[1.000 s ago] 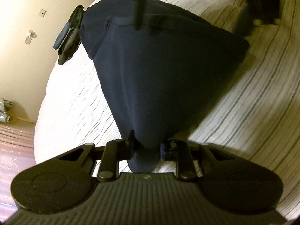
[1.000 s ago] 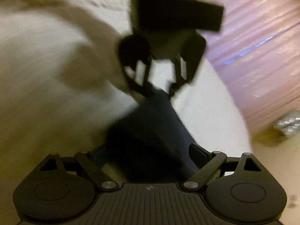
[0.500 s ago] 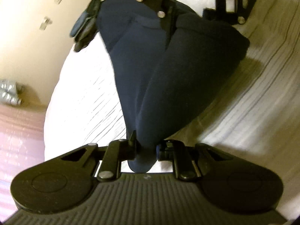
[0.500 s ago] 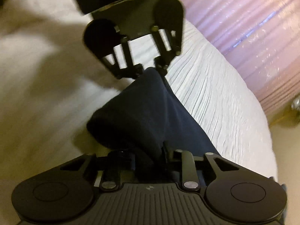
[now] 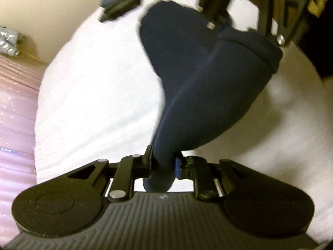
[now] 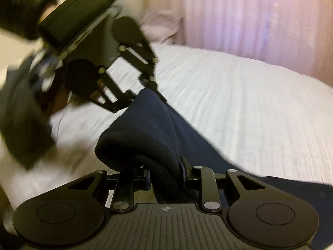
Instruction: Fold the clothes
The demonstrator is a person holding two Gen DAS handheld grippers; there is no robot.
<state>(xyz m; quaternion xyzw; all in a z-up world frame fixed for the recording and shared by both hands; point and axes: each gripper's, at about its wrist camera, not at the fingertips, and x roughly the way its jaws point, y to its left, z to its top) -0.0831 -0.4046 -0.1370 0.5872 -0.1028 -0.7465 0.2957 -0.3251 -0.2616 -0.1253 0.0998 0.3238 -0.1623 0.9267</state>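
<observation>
garment between both tools | above bed | curtain behind bed

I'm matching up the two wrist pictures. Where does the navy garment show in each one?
Left wrist: navy garment runs from the left gripper up to the right gripper at upper right.
Right wrist: navy garment fills lower centre, pinched by the right gripper.
Shared landmark: white bedspread.

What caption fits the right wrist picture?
Both grippers pinch the navy garment above the white bed.
</observation>
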